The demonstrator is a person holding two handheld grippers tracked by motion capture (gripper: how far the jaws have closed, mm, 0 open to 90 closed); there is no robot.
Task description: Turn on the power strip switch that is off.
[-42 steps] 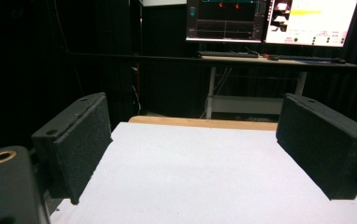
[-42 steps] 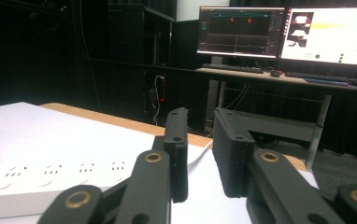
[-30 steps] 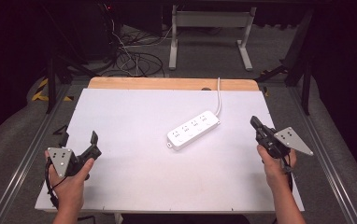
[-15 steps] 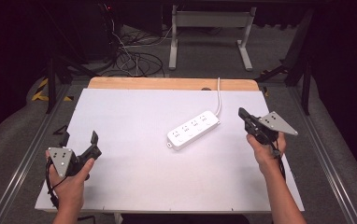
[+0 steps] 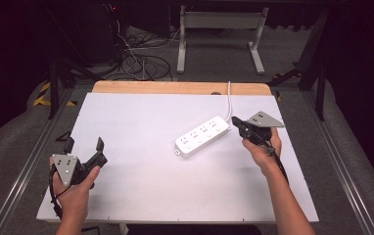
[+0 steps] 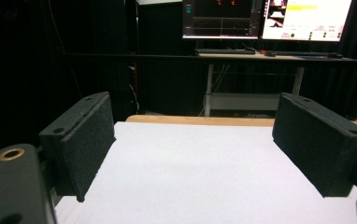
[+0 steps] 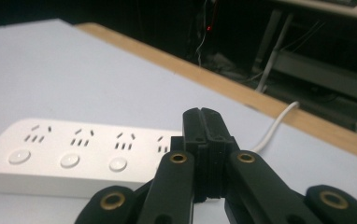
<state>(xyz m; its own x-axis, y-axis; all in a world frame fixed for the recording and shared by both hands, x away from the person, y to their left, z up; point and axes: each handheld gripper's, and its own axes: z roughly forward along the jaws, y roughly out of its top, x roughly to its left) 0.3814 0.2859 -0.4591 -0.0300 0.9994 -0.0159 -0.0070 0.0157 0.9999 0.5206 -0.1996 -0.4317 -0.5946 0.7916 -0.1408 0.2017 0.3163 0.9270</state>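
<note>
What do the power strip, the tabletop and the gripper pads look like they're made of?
Power strip: likely moulded plastic, white with a smooth, slightly glossy shell, rounded corners and round buttons.
Tabletop: a matte white sheet over what looks like a wooden board; a bare tan edge shows at the far side.
Left gripper pads: black, grainy and matte, probably foam or rubber.
</note>
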